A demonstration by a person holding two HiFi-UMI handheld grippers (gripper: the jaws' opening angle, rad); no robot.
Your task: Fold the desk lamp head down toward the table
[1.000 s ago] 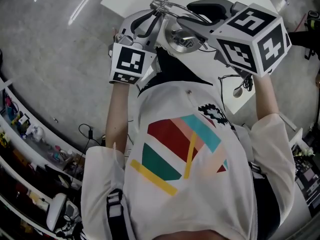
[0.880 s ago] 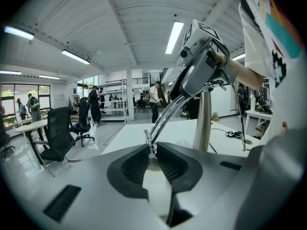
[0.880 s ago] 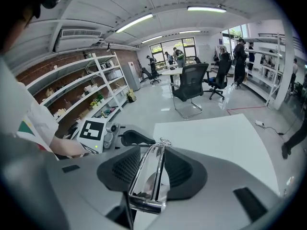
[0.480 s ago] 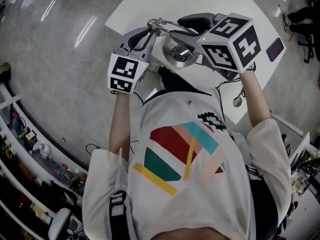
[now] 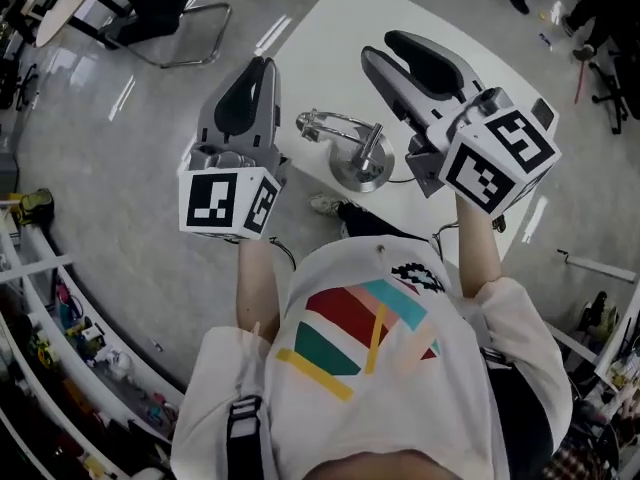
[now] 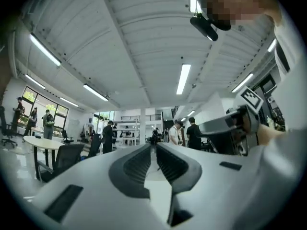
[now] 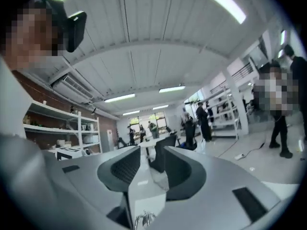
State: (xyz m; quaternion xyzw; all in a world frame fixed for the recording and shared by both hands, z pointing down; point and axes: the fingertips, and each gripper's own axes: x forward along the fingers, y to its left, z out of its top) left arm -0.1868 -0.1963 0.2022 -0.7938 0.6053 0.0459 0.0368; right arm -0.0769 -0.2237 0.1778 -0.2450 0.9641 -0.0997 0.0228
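The desk lamp stands on the white table (image 5: 340, 38). It has a round chrome base (image 5: 358, 173), a short stem, and a ring-shaped head (image 5: 325, 126) lying low to the left of the base. My left gripper (image 5: 258, 65) is held up left of the lamp, jaws together with nothing in them (image 6: 154, 147). My right gripper (image 5: 382, 48) hovers above and right of the lamp, apart from it. Its jaws (image 7: 151, 152) stand a little apart and hold nothing. A small chrome part (image 7: 144, 219) shows low between them.
An office chair (image 5: 170, 8) stands on the grey floor at the far left of the table. Cluttered shelving (image 5: 60, 318) runs along the lower left. A cable (image 5: 440, 180) trails off the table's near edge. Both gripper views point across the room at people and desks.
Both grippers were close around the lamp; now they are lifted off it and spread apart. The lamp stands free between them with its head low.
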